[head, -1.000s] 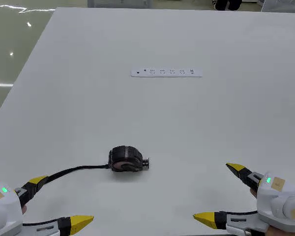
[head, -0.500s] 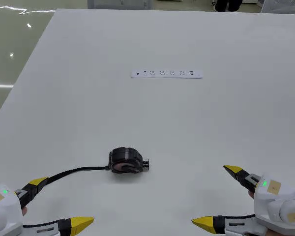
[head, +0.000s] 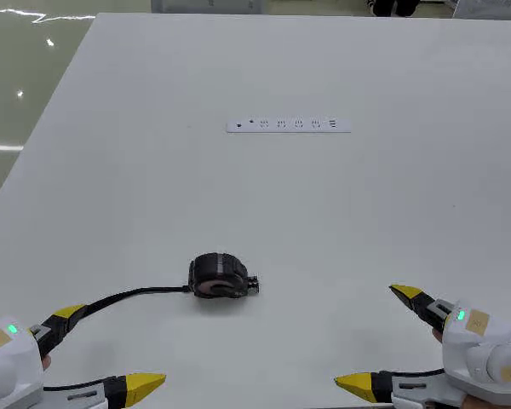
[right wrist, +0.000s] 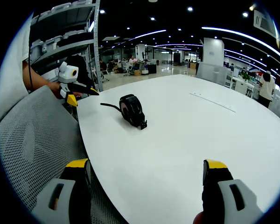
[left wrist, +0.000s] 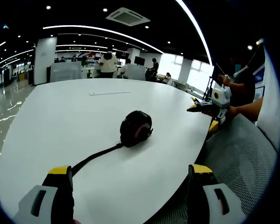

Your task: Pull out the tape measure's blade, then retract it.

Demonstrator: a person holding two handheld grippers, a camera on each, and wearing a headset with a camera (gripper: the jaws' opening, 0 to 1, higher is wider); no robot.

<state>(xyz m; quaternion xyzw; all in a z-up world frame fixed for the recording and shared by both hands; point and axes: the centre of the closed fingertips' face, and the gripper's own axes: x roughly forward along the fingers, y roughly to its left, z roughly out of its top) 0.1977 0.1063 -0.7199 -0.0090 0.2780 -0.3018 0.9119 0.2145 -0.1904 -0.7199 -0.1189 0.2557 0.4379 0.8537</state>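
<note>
The tape measure sits on the white table near the edge closest to the person, a little left of centre. It is a black, rounded case standing on its edge, with one flat side towards the person. A black wrist cord trails from its left side across the tabletop towards the left gripper. At the case's right end a small hook tip shows tight against the body. As far as I can make out at this size, the blade is wound in.

Both grippers hover over the near edge of the table, one on each side of the tape measure and well apart from it. The left gripper's yellow-tipped jaws stand wide apart and hold nothing. The right gripper is spread just as wide and is empty as well.

Farther back, near the middle of the table, a white power strip lies flat, crosswise to the person. A glossy floor shows beyond the table's left edge.
</note>
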